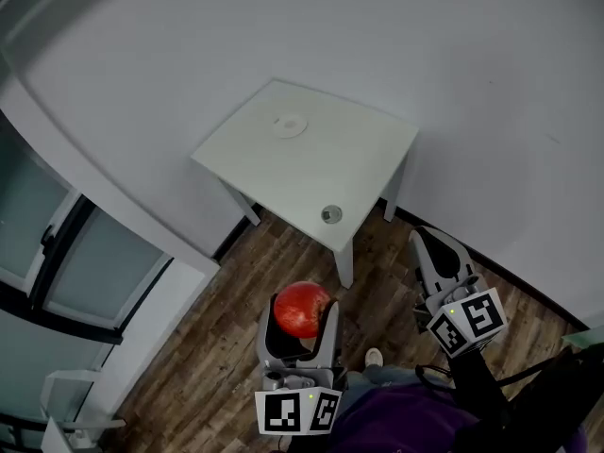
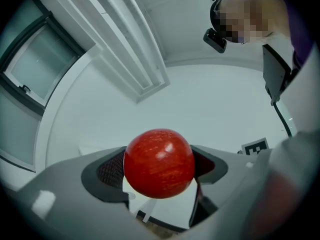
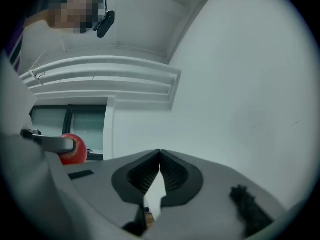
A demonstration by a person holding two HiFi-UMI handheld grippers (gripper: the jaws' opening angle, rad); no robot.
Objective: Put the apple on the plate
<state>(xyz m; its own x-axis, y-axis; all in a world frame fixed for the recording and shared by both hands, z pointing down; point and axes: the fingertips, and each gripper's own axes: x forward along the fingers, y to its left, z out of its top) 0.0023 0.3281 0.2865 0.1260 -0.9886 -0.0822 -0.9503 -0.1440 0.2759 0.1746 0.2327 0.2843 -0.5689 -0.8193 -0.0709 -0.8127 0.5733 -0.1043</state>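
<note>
A red apple (image 1: 300,310) sits between the jaws of my left gripper (image 1: 300,321), which is shut on it above the wooden floor in the head view. In the left gripper view the apple (image 2: 159,163) fills the gap between both pads. A small white plate (image 1: 290,125) lies on the far part of the white table (image 1: 264,173), well away from the apple. My right gripper (image 1: 436,250) hovers right of the table's near corner, its jaws shut with the tips touching (image 3: 159,154) and nothing between them. The apple (image 3: 74,149) also shows at the left of the right gripper view.
A small grey round object (image 1: 331,214) lies near the table's front edge. White walls stand behind and right of the table. A window with a dark frame (image 1: 66,262) runs along the left. The person's shoe (image 1: 374,358) rests on the floor between the grippers.
</note>
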